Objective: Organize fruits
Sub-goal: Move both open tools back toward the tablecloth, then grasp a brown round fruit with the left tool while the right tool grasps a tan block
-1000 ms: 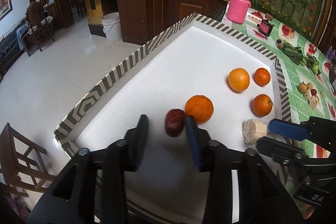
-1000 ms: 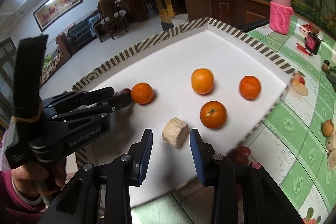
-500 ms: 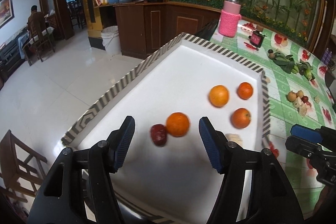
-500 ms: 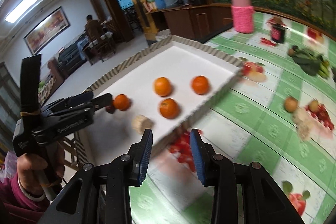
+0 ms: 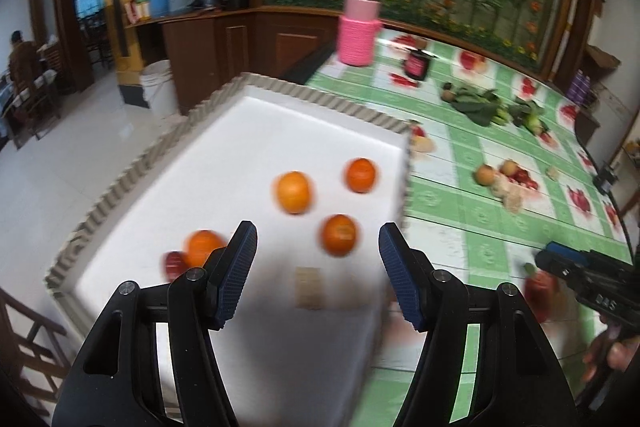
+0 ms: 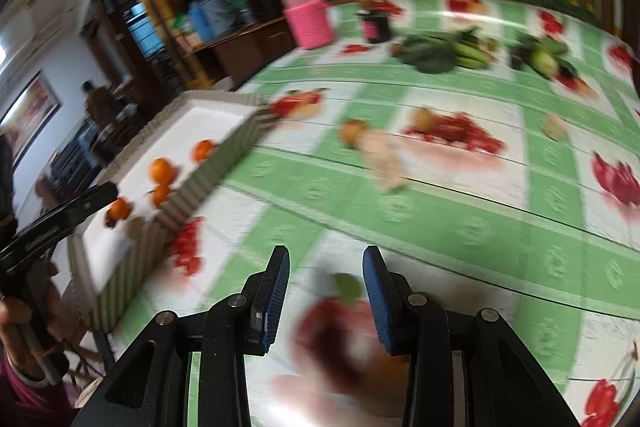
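A white tray (image 5: 256, 131) with a striped rim holds several oranges (image 5: 294, 191), a dark red fruit (image 5: 173, 264) and a beige chunk (image 5: 309, 286). My left gripper (image 5: 316, 259) is open and empty, raised above the tray's near right part. My right gripper (image 6: 326, 287) is open and empty over the green checked tablecloth (image 6: 460, 195), right of the tray (image 6: 120, 239). Small brown fruits (image 6: 352, 131) and a beige piece (image 6: 382, 157) lie on the cloth ahead of it. The right gripper also shows in the left wrist view (image 5: 560, 263).
A pink-sleeved jar (image 5: 358, 27) and a small dark jar (image 5: 416, 65) stand at the table's far side. Green vegetables (image 6: 440, 51) lie beyond the fruits. The tray's left side overhangs the floor, with a wooden chair (image 5: 24, 339) below.
The left gripper has opened wide, let go of the dark red fruit and pulled back to the right. The right gripper has swung right, off the tray and over the tablecloth.
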